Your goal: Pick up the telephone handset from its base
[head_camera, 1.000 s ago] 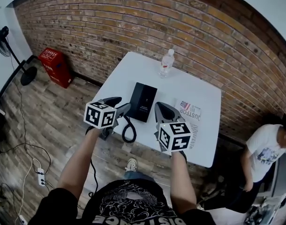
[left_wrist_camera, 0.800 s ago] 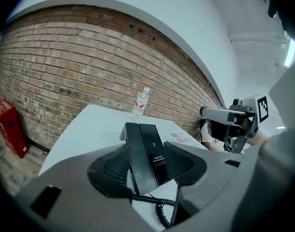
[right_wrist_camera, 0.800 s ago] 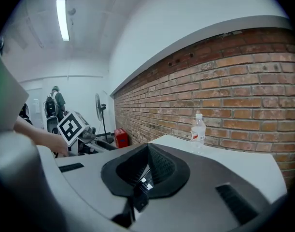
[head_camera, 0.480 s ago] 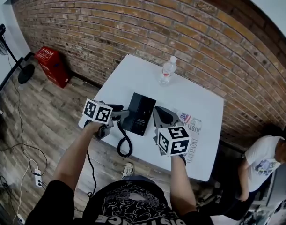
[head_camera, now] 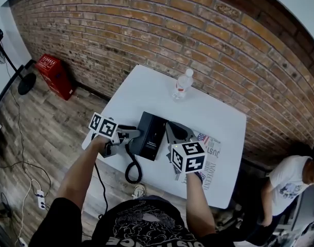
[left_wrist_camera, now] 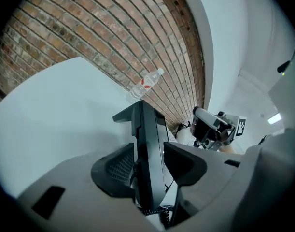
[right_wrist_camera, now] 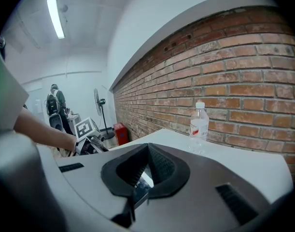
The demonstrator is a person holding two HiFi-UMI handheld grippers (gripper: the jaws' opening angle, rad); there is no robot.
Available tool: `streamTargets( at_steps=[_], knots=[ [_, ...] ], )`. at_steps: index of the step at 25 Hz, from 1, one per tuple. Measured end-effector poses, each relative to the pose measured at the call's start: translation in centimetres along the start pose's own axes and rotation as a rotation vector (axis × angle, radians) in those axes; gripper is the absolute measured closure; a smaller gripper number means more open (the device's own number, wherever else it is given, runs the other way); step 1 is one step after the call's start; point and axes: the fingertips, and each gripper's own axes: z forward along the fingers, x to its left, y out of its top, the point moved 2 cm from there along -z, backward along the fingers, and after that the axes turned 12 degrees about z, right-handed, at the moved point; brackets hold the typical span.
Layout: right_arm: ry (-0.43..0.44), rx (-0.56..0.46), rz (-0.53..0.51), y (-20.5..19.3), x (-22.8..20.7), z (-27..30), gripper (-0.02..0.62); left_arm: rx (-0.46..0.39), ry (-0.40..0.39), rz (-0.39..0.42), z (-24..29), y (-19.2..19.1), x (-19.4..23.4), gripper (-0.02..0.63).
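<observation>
My left gripper [head_camera: 129, 134] is shut on the black telephone handset [left_wrist_camera: 148, 144], which stands edge-on between the two pads [left_wrist_camera: 119, 166]. In the head view the handset sits tight against the left side of the black telephone base [head_camera: 151, 133] on the white table [head_camera: 146, 86]. Its coiled cord [head_camera: 130, 171] loops down past the table's front edge. My right gripper [head_camera: 172, 133] hovers at the base's right edge. In the right gripper view the right gripper [right_wrist_camera: 147, 149] has its fingertips touching and nothing gripped.
A clear water bottle [head_camera: 182, 84] stands near the table's far edge. A printed paper [head_camera: 210, 151] lies right of the base. A red box [head_camera: 53, 73] and a fan [head_camera: 23, 81] stand on the wood floor at left. A person [head_camera: 290, 181] is at the right.
Both grippers have drawn closer to the telephone base, the left still holding the handset. The cord loop now hangs lower in front of the table.
</observation>
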Motion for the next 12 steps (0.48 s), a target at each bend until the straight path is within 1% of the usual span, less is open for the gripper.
streamTargets(
  at_steps=[7, 8, 10, 12],
  knots=[
    [-0.021, 0.008, 0.012, 0.4, -1.7, 1.0, 0.595, 0.037, -0.102, -0.058, 1.0, -0.5, 0.4, 0.426],
    [-0.024, 0.010, 0.013, 0.4, -1.9, 1.1, 0.595, 0.041, -0.117, -0.063, 1.1, -0.5, 0.3, 0.435],
    [-0.030, 0.017, 0.015, 0.2, -2.2, 1.3, 0.595, 0.045, -0.147, -0.077, 1.3, -0.6, 0.2, 0.500],
    [-0.035, 0.024, 0.016, -0.1, -2.5, 1.4, 0.595, 0.044, -0.168, -0.094, 1.4, -0.6, 0.2, 0.506]
  ],
)
